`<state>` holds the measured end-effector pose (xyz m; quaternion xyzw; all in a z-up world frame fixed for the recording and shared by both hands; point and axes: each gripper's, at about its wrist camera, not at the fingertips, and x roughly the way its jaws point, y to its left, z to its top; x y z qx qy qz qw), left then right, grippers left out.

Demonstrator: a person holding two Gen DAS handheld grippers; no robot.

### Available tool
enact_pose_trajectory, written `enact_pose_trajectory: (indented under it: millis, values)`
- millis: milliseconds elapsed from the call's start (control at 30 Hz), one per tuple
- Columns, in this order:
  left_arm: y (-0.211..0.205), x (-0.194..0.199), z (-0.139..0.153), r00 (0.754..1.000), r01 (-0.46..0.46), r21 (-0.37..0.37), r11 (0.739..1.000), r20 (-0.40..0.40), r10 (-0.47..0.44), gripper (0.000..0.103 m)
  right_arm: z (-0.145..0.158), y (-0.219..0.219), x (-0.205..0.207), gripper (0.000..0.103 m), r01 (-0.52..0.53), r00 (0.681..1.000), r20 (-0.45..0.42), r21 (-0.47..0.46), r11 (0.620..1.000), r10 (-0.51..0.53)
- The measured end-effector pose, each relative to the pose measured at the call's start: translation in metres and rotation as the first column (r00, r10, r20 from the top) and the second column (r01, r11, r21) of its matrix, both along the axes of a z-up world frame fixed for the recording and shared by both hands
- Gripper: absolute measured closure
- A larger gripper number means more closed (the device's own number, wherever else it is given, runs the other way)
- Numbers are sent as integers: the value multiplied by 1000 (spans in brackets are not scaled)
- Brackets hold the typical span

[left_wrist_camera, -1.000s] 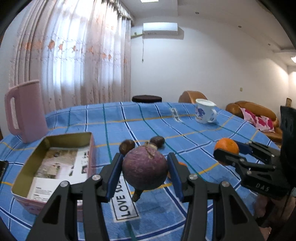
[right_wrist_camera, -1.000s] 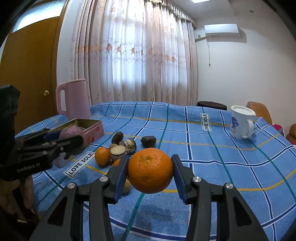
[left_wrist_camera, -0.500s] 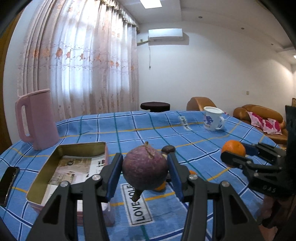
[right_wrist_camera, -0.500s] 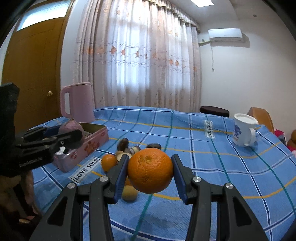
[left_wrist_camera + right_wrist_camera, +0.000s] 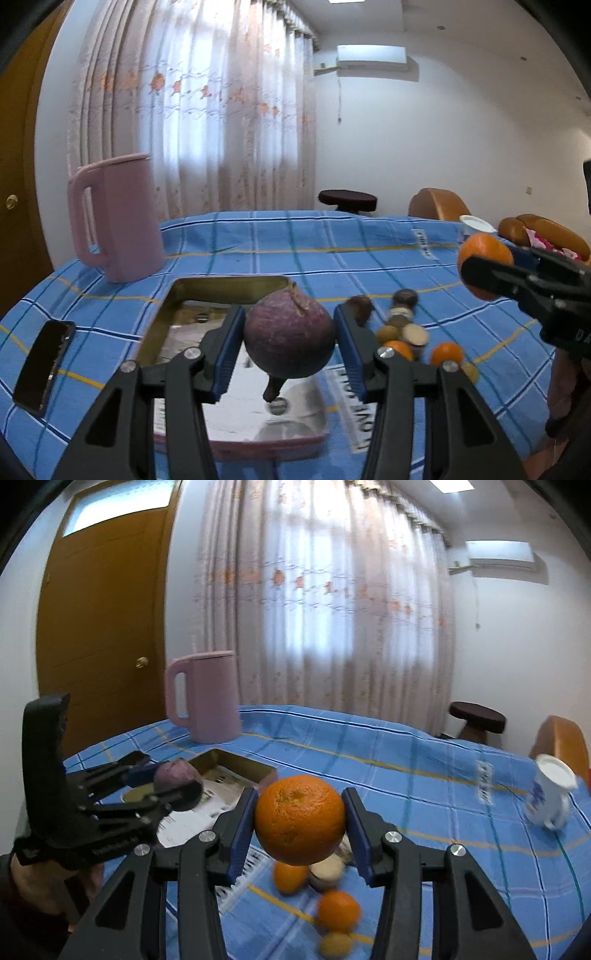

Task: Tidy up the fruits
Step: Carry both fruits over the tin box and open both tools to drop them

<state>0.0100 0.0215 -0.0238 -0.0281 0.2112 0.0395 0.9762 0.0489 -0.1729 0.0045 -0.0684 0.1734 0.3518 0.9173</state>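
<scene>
My left gripper (image 5: 289, 345) is shut on a purple mangosteen (image 5: 289, 343) and holds it above the open pink tin box (image 5: 207, 291). It also shows in the right wrist view (image 5: 177, 786), over the box (image 5: 240, 764). My right gripper (image 5: 300, 825) is shut on a large orange (image 5: 300, 823), held above the table right of the box; it shows in the left wrist view (image 5: 484, 269) too. A cluster of small oranges (image 5: 446, 353), chestnuts (image 5: 404, 296) and other small fruits lies on the blue checked cloth (image 5: 295, 240) beside the box.
A pink jug (image 5: 118, 218) stands behind the box. A black phone (image 5: 44, 365) lies at the left edge. A white mug (image 5: 552, 794) stands at the right. A stool (image 5: 347, 199) and sofa lie beyond the table.
Both grippers swung left with their fruits. The mangosteen now hangs over the tin box instead of beside it. The orange has moved closer to the box.
</scene>
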Motion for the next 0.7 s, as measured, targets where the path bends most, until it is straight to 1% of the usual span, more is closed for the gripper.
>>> enact_pose_trajectory:
  millis: [167,267,333,467,700]
  values:
    - [25,7,-2,999,-27,-15,1000,-29,26,52,3,42,13,54,-74,997,-22,-38,997,73]
    - [40,14,-4,998,-39,-20,999,-54,38,52,-1,71,27,54,-114,992,-57,-55,992,111]
    - [51,16,-8,996,-48,-38,998,-71,45,52,-7,86,34,54,-135,988,-82,-67,989,130]
    - [68,22,-13,993,-76,-39,996,-90,73,52,-18,117,41,54,-163,983,-100,-110,981,152]
    - [83,33,-20,987,-99,-23,995,-128,96,52,-40,151,53,54,-186,975,-150,-147,971,164]
